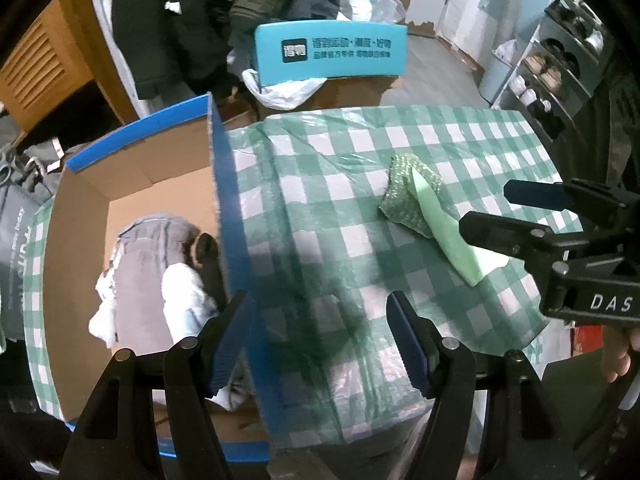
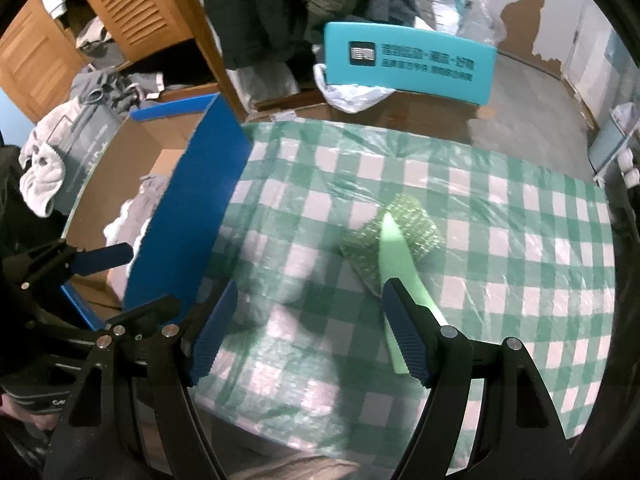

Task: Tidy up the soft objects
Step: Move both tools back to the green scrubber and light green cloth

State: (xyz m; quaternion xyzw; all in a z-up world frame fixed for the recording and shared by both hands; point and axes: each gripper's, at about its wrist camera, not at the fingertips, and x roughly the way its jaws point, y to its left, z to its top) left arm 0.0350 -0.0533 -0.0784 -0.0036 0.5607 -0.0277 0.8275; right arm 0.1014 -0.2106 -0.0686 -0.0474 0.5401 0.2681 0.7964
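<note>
Cloth is lying out on the checked table, a green scrubby piece with a pale green strip folded across it, well to the right of the box and apart from it. That looks like the last soft thing waiting outside.

Inside the box, grey and white clothes are already sitting, bunched against the blue wall, so part of the sorting is looking done.

Left gripper is hovering right at the box's near corner, one finger over the box side and the other over the table, jaws standing wide with nothing between them.

Right gripper is hanging further right of the box, also gaping wide and empty. In its own view one finger is overlapping the tail of the pale strip, though I cannot tell whether it is touching the strip or just above it. From the left view, that same gripper is sitting just beside the strip's near end.

Judging by this, the job is partway along: the cloth is not yet gripped, and carrying it into the box is what remains.
</note>
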